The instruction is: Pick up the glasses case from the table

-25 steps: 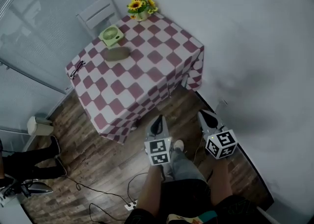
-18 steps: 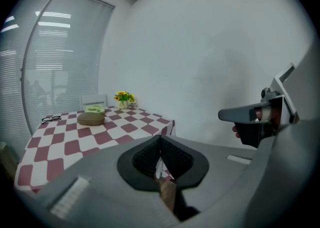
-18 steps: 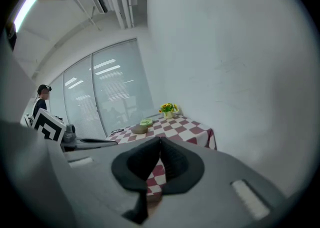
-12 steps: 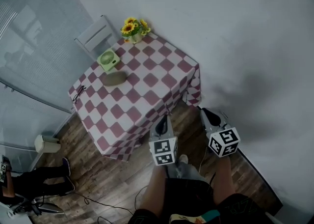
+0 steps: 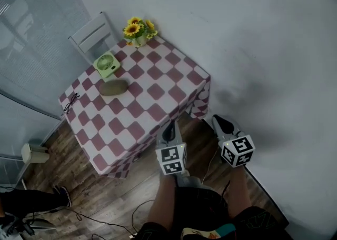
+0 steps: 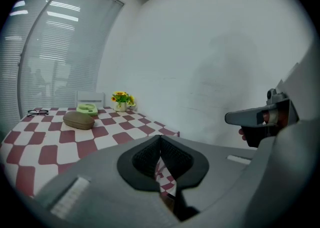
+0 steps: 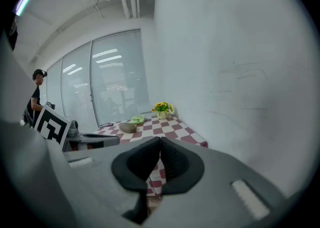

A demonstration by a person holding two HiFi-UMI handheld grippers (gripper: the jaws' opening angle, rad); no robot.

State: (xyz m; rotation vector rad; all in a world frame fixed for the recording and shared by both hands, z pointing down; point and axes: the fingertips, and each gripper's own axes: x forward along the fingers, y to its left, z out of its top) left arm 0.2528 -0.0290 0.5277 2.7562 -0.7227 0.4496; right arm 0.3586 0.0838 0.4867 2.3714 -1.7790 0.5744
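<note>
The olive-brown glasses case (image 5: 113,87) lies on the red-and-white checked table (image 5: 158,94), towards its far left side, just in front of a green fan (image 5: 107,65). The left gripper view shows the case (image 6: 78,120) well ahead and to the left; in the right gripper view the case (image 7: 128,127) is small and distant. My left gripper (image 5: 169,128) hangs at the table's near corner, shut and empty. My right gripper (image 5: 221,123) is beside it over the floor, right of the table, also shut and empty. Both point towards the table.
A vase of sunflowers (image 5: 138,29) stands at the far corner, and a pair of glasses (image 5: 70,103) lies at the left edge. A white chair (image 5: 90,32) is behind the table. The wall runs along the right. A person (image 7: 36,103) stands far left by the windows.
Both grippers have come closer to the table together; its near corner now lies just ahead of the left gripper. Both stay shut.
</note>
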